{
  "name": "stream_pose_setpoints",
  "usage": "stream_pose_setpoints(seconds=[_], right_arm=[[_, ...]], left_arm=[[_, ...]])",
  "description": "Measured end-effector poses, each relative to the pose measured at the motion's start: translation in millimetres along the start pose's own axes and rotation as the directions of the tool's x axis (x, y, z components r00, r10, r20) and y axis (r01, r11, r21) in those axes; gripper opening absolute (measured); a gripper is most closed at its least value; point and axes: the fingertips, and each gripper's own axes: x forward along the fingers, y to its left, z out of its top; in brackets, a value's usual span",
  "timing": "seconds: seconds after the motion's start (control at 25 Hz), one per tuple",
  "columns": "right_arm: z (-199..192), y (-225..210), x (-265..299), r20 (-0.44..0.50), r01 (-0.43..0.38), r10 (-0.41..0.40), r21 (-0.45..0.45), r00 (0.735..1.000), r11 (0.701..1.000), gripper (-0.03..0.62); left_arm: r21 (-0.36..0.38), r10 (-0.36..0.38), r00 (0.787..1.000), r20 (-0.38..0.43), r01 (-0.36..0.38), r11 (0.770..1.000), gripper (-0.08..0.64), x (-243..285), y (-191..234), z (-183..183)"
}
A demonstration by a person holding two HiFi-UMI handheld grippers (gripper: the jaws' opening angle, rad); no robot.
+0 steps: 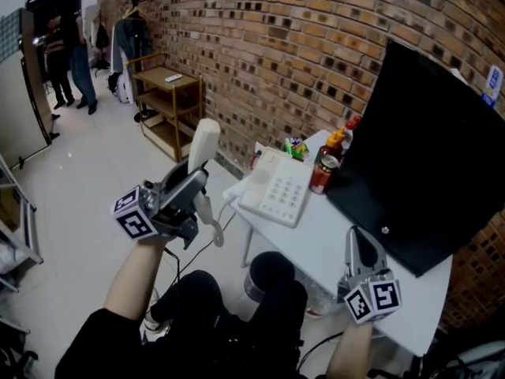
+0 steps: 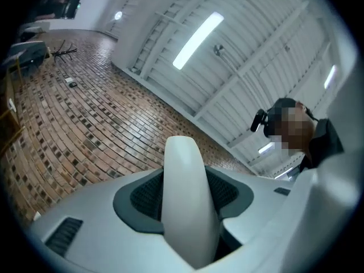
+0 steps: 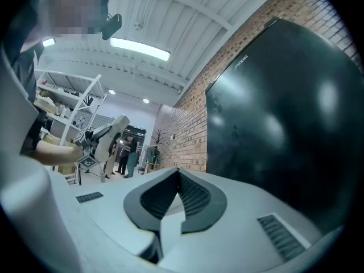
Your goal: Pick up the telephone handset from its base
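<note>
Two tools are in play, and only one does the work. The left tool [image 1: 196,181] is clamped on the telephone handset [image 1: 205,142]: in the left gripper view the white shaft fills the gap between the dark pads, with the jaws set wide around it. The handset is clear of the telephone base [image 1: 278,189]. It is held to the left of the base, out past the edge of the tabletop [image 1: 331,247] and above the floor, with its free end pointing up. A coiled cord [image 1: 216,232] hangs from its lower end and runs back toward the base. The right tool [image 1: 359,242] rests to the right of the base, in front of a black monitor [image 1: 418,148]. Its jaws are closed with nothing between them. A can [image 1: 323,173] and a sauce bottle [image 1: 334,144] stand just behind the base.

Step in hand, as judged: the lift itself looks complete, since the cradle is bare. The next move calls for a steady grip and a limited reach. A taut cord could drag the light base toward the tabletop edge.
</note>
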Motion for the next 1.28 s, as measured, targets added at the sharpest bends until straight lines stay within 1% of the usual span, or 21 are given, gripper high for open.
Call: stream_pose_setpoints(seconds=[0.08, 0.28, 0.44, 0.6, 0.64, 0.76, 0.88, 0.96, 1.16, 1.28], right_arm=[[1, 1, -4, 0.005, 0.004, -0.004, 0.003, 1.000, 1.000, 0.009], [12, -1, -6, 0.041, -0.009, 0.007, 0.060, 0.999, 0.998, 0.009], [12, -6, -8, 0.039, -0.003, 0.000, 0.070, 0.999, 0.998, 0.009], [13, -9, -5, 0.040, -0.005, 0.001, 0.086, 0.999, 0.996, 0.009], [13, -8, -5, 0.035, -0.003, 0.000, 0.083, 0.999, 0.997, 0.009], [10, -8, -2, 0.021, 0.012, -0.014, 0.077, 1.000, 0.997, 0.009], [8, -4, 0, 0.021, 0.008, -0.010, 0.084, 1.000, 0.996, 0.009], [7, -3, 0, 0.020, 0.004, -0.006, 0.090, 1.000, 0.996, 0.009], [2, -6, 0, 0.019, -0.002, 0.000, 0.116, 1.000, 0.993, 0.009], [1, -1, 0, 0.013, -0.020, 0.019, 0.093, 1.000, 0.995, 0.008]], left_arm=[[-0.028, -0.012, 0.999, 0.041, 0.013, 1.000, 0.230, -7, -2, 10], [-0.031, -0.005, 0.999, 0.041, 0.007, 1.000, 0.229, -17, -5, 14], [-0.043, -0.004, 0.999, 0.045, 0.005, 0.999, 0.230, -22, -6, 9], [-0.084, -0.002, 0.996, 0.092, 0.010, 0.996, 0.230, -30, -4, 15], [-0.089, 0.004, 0.996, 0.093, 0.005, 0.996, 0.230, -31, -3, 15], [-0.080, 0.022, 0.998, 0.057, -0.017, 0.997, 0.229, -36, 0, 7], [-0.102, 0.024, 0.997, 0.068, -0.017, 0.995, 0.229, -39, 1, 6], [-0.112, 0.019, 0.997, 0.076, -0.010, 0.994, 0.230, -39, -1, 6], [-0.085, -0.003, 0.999, 0.037, 0.006, 0.996, 0.230, -32, -8, 1], [-0.079, -0.019, 1.000, 0.021, 0.020, 0.997, 0.230, -29, -12, -3]])
